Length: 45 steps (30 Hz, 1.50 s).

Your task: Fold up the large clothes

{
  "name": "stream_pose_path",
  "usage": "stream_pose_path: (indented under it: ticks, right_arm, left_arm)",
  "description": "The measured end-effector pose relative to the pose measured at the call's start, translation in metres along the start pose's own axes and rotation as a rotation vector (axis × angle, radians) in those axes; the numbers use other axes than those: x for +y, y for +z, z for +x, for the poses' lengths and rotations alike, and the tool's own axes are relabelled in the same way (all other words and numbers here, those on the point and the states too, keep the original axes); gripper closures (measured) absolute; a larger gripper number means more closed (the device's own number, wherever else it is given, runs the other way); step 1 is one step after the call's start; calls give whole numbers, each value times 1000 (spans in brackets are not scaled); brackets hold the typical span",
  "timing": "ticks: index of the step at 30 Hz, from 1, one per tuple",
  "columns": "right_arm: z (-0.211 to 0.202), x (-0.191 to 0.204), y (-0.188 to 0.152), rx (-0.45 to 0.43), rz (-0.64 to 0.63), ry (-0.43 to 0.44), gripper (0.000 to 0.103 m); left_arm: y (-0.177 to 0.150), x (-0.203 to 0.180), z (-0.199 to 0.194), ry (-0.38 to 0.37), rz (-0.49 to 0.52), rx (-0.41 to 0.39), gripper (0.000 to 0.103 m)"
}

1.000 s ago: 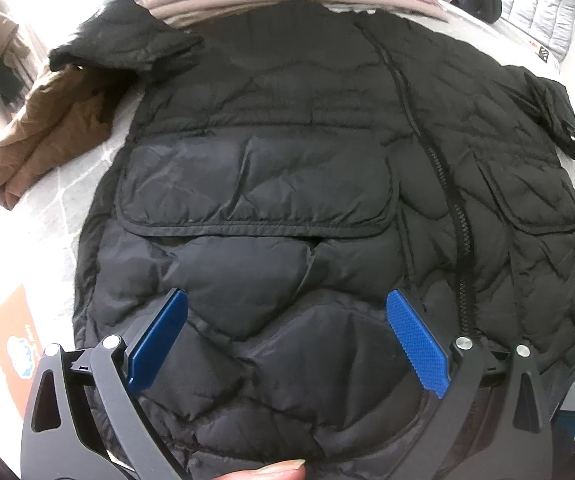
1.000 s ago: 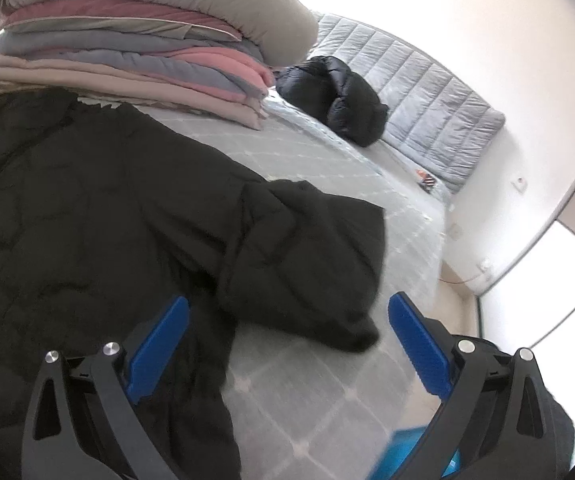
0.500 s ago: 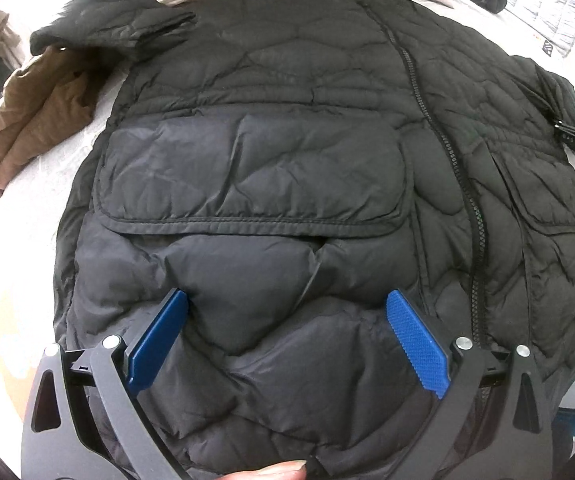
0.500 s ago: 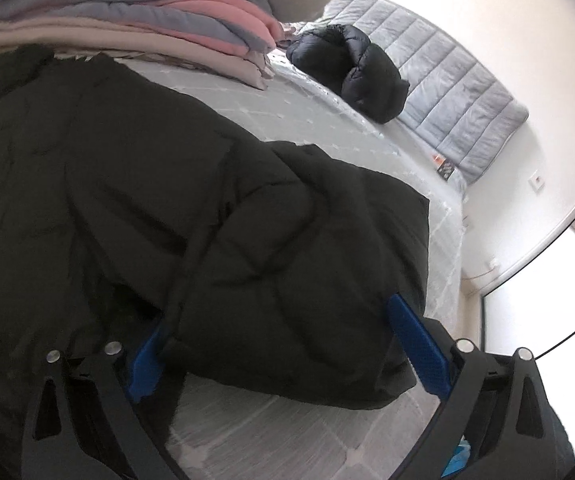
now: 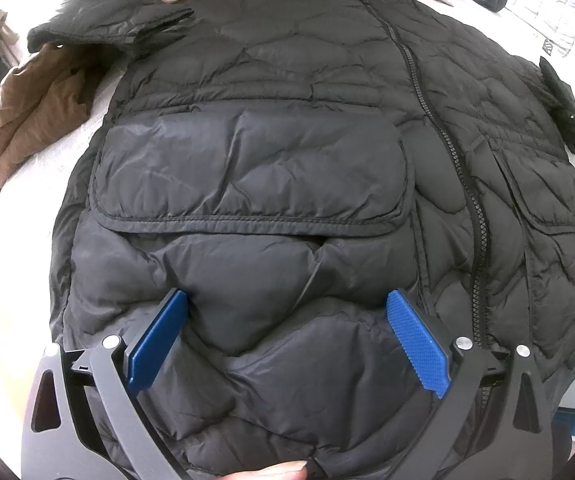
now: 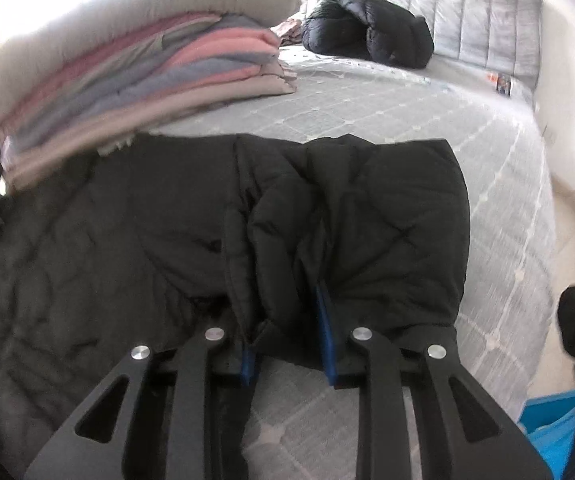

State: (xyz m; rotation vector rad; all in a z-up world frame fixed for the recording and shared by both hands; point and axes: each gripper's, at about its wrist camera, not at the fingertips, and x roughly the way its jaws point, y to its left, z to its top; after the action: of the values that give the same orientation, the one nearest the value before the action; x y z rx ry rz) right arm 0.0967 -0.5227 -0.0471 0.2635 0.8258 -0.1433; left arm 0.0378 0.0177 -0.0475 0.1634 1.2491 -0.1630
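black padded jacket (image 5: 287, 168) lies spread flat on the bed (image 6: 427, 120), just beside a stack of folded blankets (image 6: 135, 68). left gripper (image 5: 287, 320) hangs spread over its hem; right gripper (image 6: 287, 304), jaws just closing, pinches the sleeve (image 6: 367, 220).

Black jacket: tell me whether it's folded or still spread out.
Mostly spread. The black jacket lies flat, front up, on the bed; only its sleeve is bunched in the right gripper, whose jaws have just been closing.
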Motion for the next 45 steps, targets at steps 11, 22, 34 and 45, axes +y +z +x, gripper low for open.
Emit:
stream_pose_path:
  ticks: [11, 22, 34, 45]
  right_arm:
    - [-46, -56, 13, -146, 337, 318, 77]
    - [-110, -128, 12, -371, 637, 164, 79]
    - [-168, -106, 85, -503, 641, 216, 83]
    - [-160, -95, -12, -357, 704, 74, 13]
  left_arm:
    - [-1, 2, 6, 17, 3, 1, 7]
    - [-1, -3, 9, 27, 3, 4, 7]
    - [0, 9, 4, -10, -15, 12, 7]
    - [-7, 34, -12, -70, -48, -5, 7]
